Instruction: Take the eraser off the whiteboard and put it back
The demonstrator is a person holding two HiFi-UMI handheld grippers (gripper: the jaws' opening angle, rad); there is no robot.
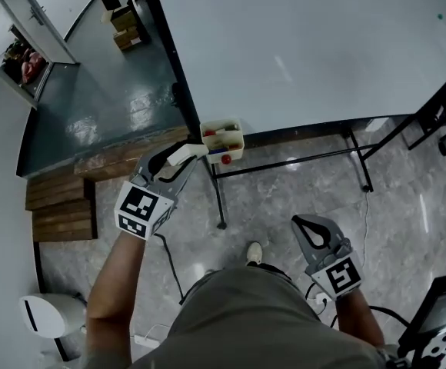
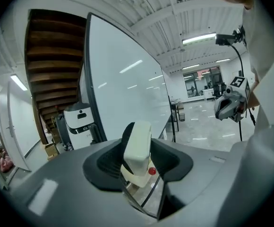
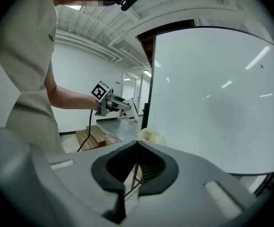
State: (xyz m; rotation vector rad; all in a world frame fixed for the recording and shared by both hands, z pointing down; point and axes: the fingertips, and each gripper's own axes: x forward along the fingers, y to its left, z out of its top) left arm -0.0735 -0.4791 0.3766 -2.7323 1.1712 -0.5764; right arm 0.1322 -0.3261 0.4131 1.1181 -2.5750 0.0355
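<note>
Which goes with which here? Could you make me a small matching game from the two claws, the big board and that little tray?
Things:
1. left claw
2. right claw
3. large white whiteboard
4. small cream plastic tray

States:
A. shut, with nothing in it
B. sits at the board's lower corner, with red-capped items inside
C. closed on a cream block eraser
D. stands on black metal legs

Pairs: 1-C, 2-A, 3-D, 4-B
</note>
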